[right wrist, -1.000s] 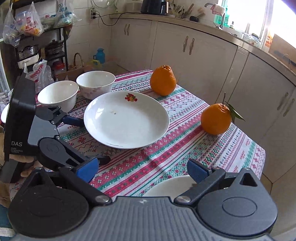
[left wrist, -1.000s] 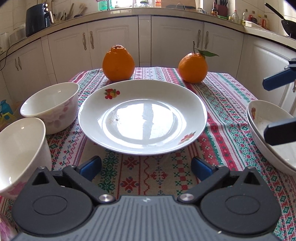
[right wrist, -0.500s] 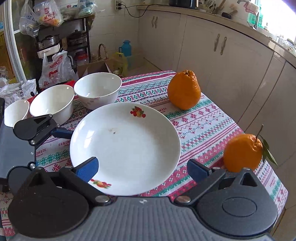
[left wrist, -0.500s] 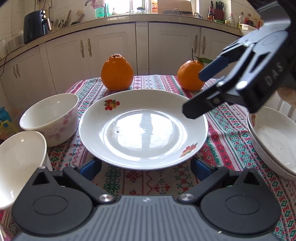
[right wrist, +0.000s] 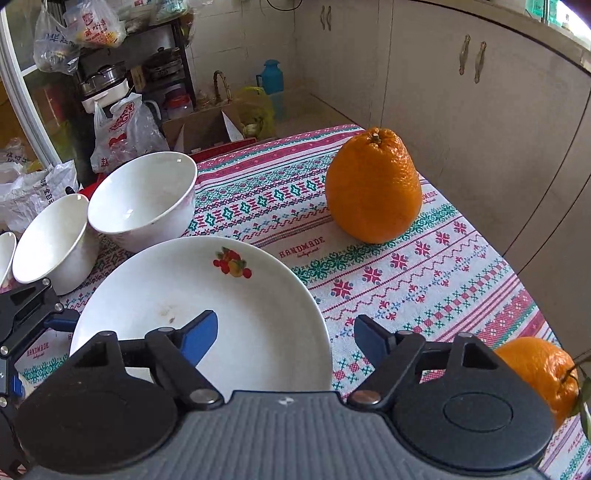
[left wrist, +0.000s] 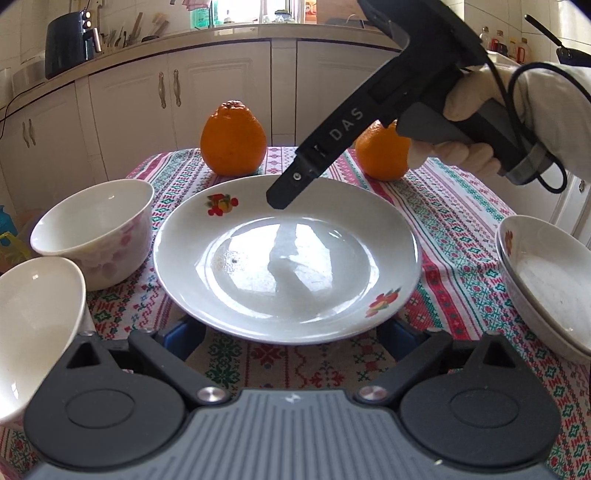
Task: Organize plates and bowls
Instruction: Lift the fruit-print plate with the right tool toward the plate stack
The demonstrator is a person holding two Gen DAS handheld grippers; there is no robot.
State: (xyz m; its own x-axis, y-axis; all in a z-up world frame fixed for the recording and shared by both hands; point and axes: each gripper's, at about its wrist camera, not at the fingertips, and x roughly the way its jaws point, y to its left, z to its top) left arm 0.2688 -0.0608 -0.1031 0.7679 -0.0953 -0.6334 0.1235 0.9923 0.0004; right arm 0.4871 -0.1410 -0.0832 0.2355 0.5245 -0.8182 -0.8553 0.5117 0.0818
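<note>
Left wrist view: plate (left wrist: 288,258) sits mid-frame on the patterned tablecloth (left wrist: 454,236), its near rim between the parted fingers of the left gripper (left wrist: 291,338), not pinched. Right gripper (right wrist: 284,341) is seen lower centre of its own view, jaws just closing but apart, straddling the plate's rim (no contact visible). Two bowls (left wrist: 99,236) are at left.

Daylight, bright, from a window (left wrist: 258,14) behind the far counter. Strong white glare on the glossy plate (left wrist: 288,258); a dark reflection crosses it. Fisheye bends cabinets at the edges, corners vignetted black. Near bowl (left wrist: 33,325) soft, slightly out of focus.
</note>
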